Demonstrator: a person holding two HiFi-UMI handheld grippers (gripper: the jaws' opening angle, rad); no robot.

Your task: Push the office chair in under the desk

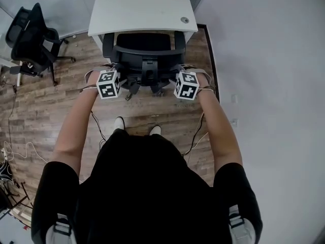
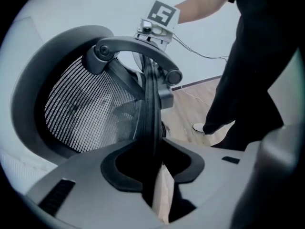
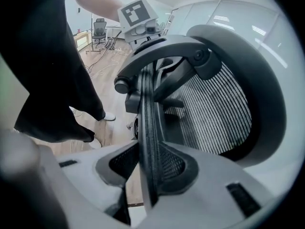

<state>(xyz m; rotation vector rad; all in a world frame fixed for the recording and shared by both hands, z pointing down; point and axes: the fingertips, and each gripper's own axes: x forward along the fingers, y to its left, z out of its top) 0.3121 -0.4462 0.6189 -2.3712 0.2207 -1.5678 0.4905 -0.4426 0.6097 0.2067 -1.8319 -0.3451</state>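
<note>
The black office chair (image 1: pixel 144 52) stands with its seat under the white desk (image 1: pixel 137 6) and its mesh backrest facing me. My left gripper (image 1: pixel 117 71) holds the backrest's left edge, my right gripper (image 1: pixel 179 71) its right edge. In the left gripper view the backrest's thin black rim (image 2: pixel 151 104) runs straight between the jaws of the left gripper (image 2: pixel 153 151), which touch it on both sides. In the right gripper view the rim (image 3: pixel 147 109) sits the same way in the right gripper (image 3: pixel 148 151). Each view shows the other gripper's marker cube at the far end of the rim.
A second black office chair (image 1: pixel 30 39) stands at the left on the wood floor. Cables (image 1: pixel 15 151) trail over the floor at the lower left. A white wall (image 1: pixel 269 60) runs along the right, close to the desk. My shoes (image 1: pixel 119 122) stand just behind the chair.
</note>
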